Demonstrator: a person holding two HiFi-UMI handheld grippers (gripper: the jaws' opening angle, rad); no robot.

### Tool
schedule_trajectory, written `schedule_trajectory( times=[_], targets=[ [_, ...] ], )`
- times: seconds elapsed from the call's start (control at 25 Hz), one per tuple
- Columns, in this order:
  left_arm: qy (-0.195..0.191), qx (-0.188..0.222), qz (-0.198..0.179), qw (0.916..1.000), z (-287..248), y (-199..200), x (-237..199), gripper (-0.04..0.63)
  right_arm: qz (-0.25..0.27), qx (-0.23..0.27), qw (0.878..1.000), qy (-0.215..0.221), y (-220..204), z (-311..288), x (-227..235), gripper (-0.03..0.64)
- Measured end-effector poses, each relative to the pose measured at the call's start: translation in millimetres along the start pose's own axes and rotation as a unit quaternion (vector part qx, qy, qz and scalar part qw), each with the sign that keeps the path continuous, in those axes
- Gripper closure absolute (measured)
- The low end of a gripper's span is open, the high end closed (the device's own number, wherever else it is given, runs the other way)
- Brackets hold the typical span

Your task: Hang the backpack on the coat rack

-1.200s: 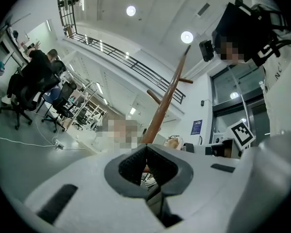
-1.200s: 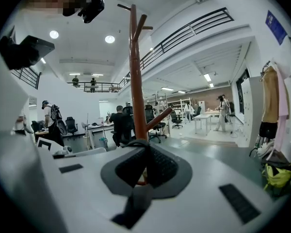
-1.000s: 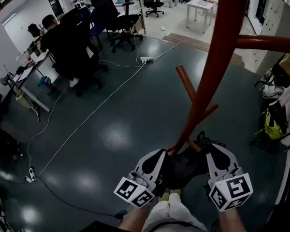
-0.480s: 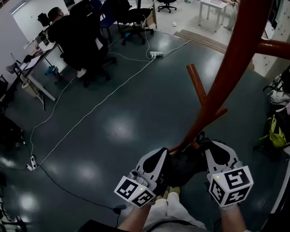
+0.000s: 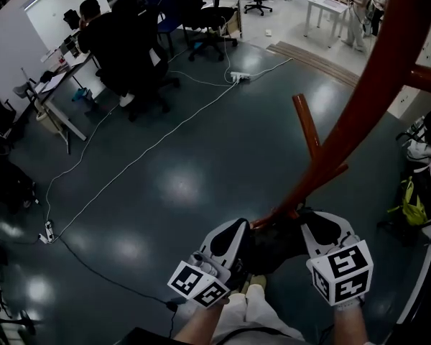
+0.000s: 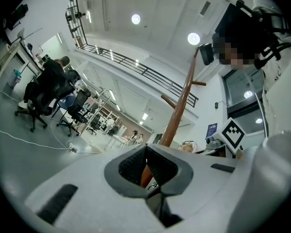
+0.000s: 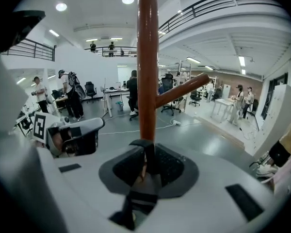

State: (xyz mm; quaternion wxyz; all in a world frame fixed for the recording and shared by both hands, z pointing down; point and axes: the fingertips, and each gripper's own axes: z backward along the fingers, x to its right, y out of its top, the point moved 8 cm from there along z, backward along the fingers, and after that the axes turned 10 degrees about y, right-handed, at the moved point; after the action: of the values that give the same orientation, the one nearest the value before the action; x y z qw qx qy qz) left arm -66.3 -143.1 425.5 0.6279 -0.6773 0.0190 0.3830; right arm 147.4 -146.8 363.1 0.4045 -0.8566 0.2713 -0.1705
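Note:
The black backpack (image 5: pixel 273 241) hangs low between my two grippers, just in front of the red-brown coat rack pole (image 5: pixel 359 99). The left gripper (image 5: pixel 238 230) holds its left side and the right gripper (image 5: pixel 314 225) its right side. In the right gripper view the right gripper (image 7: pixel 146 148) is shut on a black strap (image 7: pixel 144 155), with the pole (image 7: pixel 147 57) straight ahead. In the left gripper view the left gripper (image 6: pixel 146 154) is shut, with dark fabric low between its jaws and the pole (image 6: pixel 182 103) behind. A slanted peg (image 5: pixel 307 124) sticks out above the backpack.
Office chairs and a seated person (image 5: pixel 118 42) are at the far left by a desk. White cables and a power strip (image 5: pixel 238 76) run across the dark floor. Bags and a yellow-green item (image 5: pixel 409 196) lie at the right. Two people (image 5: pixel 363 6) stand by a white table.
The head view has swung left, so the pole now leans further right in the picture. Both grippers keep their hold on the backpack and have hardly moved.

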Motion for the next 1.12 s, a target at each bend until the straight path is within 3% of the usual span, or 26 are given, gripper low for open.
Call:
schedule_trajectory(
  times=[0.16,0.32,0.56,1.04,1.12],
  targets=[
    [0.001,0.000,0.003,1.0000,-0.1,-4.0,-0.8,0.584,0.028,-0.024,0.999,0.006,0.1,0.0,0.3,0.534],
    [0.000,-0.002,0.008,1.0000,-4.0,-2.6,-1.5,0.584,0.037,-0.042,0.998,0.012,5.0,-1.1,-0.7,0.529],
    [-0.003,-0.004,0.012,0.9999,-7.2,-8.7,-2.0,0.584,0.015,0.048,0.997,0.052,28.5,11.7,-2.2,0.529],
    [-0.005,-0.002,0.013,0.9999,-2.2,-8.6,5.7,0.584,0.054,0.076,0.995,0.025,20.5,15.7,-14.6,0.532],
    [-0.005,-0.003,0.012,0.9999,0.7,-8.8,7.1,0.584,0.055,0.103,0.993,0.023,20.9,20.0,-18.1,0.581]
  ],
)
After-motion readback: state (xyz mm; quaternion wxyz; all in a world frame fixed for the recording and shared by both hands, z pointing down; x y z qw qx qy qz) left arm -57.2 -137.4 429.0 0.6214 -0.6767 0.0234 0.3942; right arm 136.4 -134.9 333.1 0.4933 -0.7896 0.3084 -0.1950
